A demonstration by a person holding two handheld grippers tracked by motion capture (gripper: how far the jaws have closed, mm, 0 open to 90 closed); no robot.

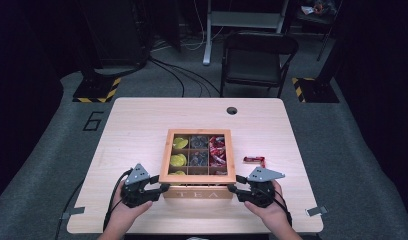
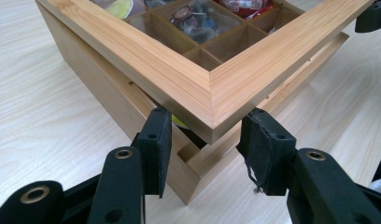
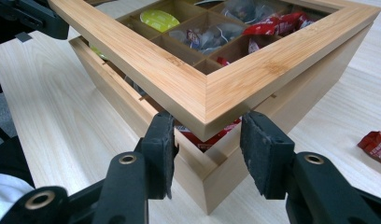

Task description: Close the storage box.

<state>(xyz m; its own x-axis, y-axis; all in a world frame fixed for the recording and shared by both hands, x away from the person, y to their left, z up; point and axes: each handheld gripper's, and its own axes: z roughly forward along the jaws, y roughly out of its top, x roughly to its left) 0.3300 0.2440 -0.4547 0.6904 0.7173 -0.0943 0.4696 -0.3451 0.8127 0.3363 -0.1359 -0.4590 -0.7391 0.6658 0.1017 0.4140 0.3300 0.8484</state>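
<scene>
A red packet [image 1: 254,160] lies on the table [image 1: 137,125]; a folding chair [image 1: 256,60] stands behind

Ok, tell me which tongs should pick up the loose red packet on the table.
Right tongs: the red packet lies on the table just beyond them; the tea box separates it from the left tongs.

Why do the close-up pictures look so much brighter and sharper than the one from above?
High view: lit table, dark surroundings, soft detail. Left gripper view: tea box lid bright and crisp, nearest black arms slightly soft. Right gripper view: lid sharp, red packet at the edge softer.
</scene>
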